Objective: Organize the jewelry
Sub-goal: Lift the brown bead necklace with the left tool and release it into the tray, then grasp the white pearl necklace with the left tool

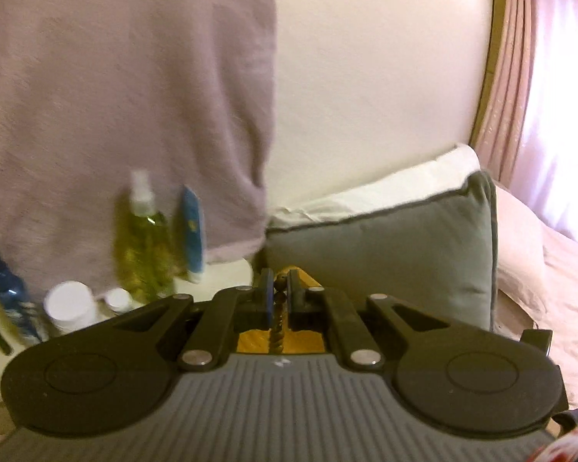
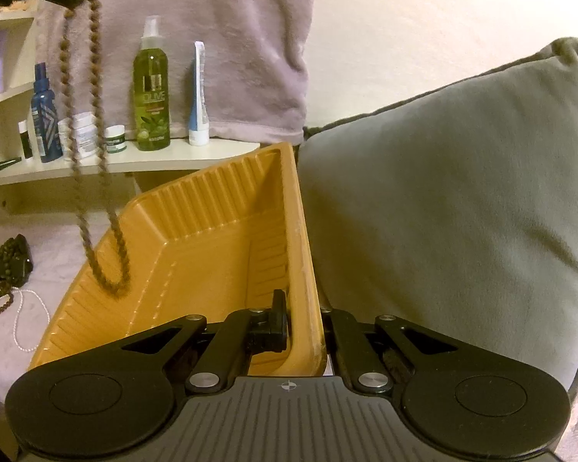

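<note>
Left tool (image 1: 278,296) pinches a brown beaded necklace (image 2: 92,146), its loop dangling above the ribbed orange plastic tray (image 2: 196,246); right tool (image 2: 302,327) clamps the tray's right wall. Best lowered slowly, centred, before release.

Green olive bottle (image 2: 152,88), blue spray bottle (image 2: 44,115) on shelf (image 2: 212,154); grey cushion (image 2: 443,200) beside.

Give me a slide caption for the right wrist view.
Right gripper grips orange tray while beaded necklace dangles over it.
</note>
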